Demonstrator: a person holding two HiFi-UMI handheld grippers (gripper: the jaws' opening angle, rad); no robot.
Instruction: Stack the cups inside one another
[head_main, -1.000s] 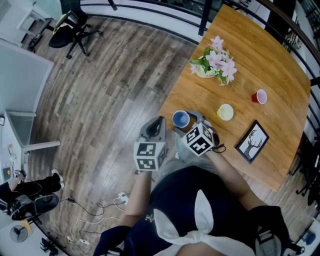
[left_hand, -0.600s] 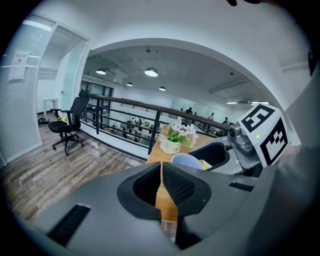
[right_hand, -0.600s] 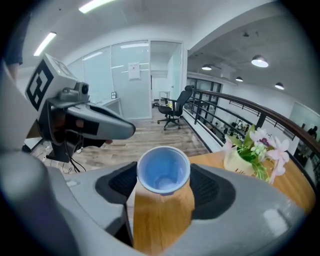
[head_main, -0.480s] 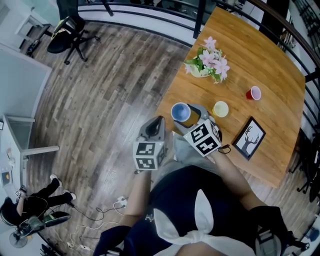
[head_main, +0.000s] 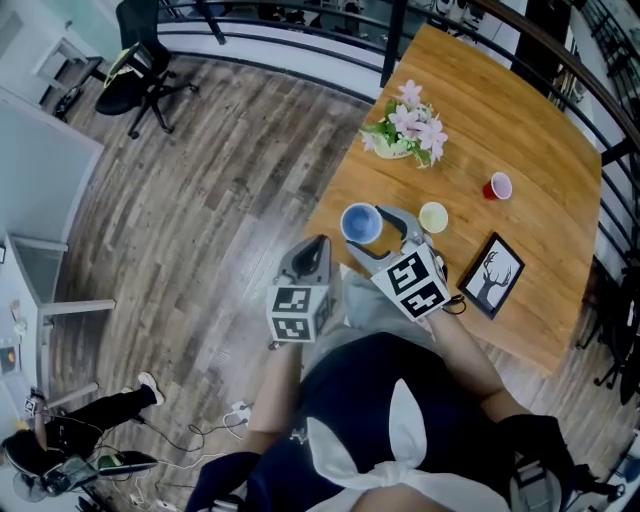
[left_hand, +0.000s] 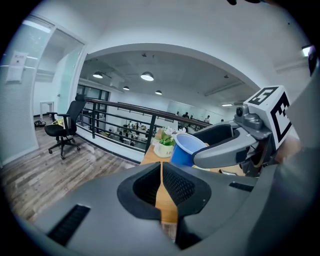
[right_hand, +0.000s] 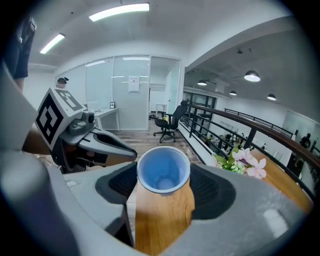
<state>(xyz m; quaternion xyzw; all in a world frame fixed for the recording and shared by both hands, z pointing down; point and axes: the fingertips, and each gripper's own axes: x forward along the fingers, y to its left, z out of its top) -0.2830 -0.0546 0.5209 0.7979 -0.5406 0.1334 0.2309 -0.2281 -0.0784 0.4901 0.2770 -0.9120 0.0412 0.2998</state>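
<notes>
The right gripper (right_hand: 165, 184) has its fingers closed on the sides of the blue cup (right_hand: 163, 169), mouth up, at the near edge of the worktop (head_main: 520, 120); whether its base is clear of the wood I cannot tell. The left gripper (left_hand: 161, 172) hangs just off that edge, fingers pressed together on nothing. The step in hand looks like carrying the blue cup to the yellow cup (head_main: 433, 216), which stands just beside it, with the red cup (head_main: 497, 186) farther along. To do it well, keep the squeeze light so the thin wall does not buckle, bring the cup level and square over the other's mouth, then lower straight. If it goes in tilted, the empty cup will likely tip or skid, so the free gripper could steady it. The worktop is bare, smooth wood, also carrying a pot of flowers (head_main: 405, 125) and a picture frame (head_main: 490, 275). Around it lie a plank floor (head_main: 220, 170), an office chair (head_main: 135, 70), a black railing (left_hand: 115, 120) and glass partitions (right_hand: 125, 100).
</notes>
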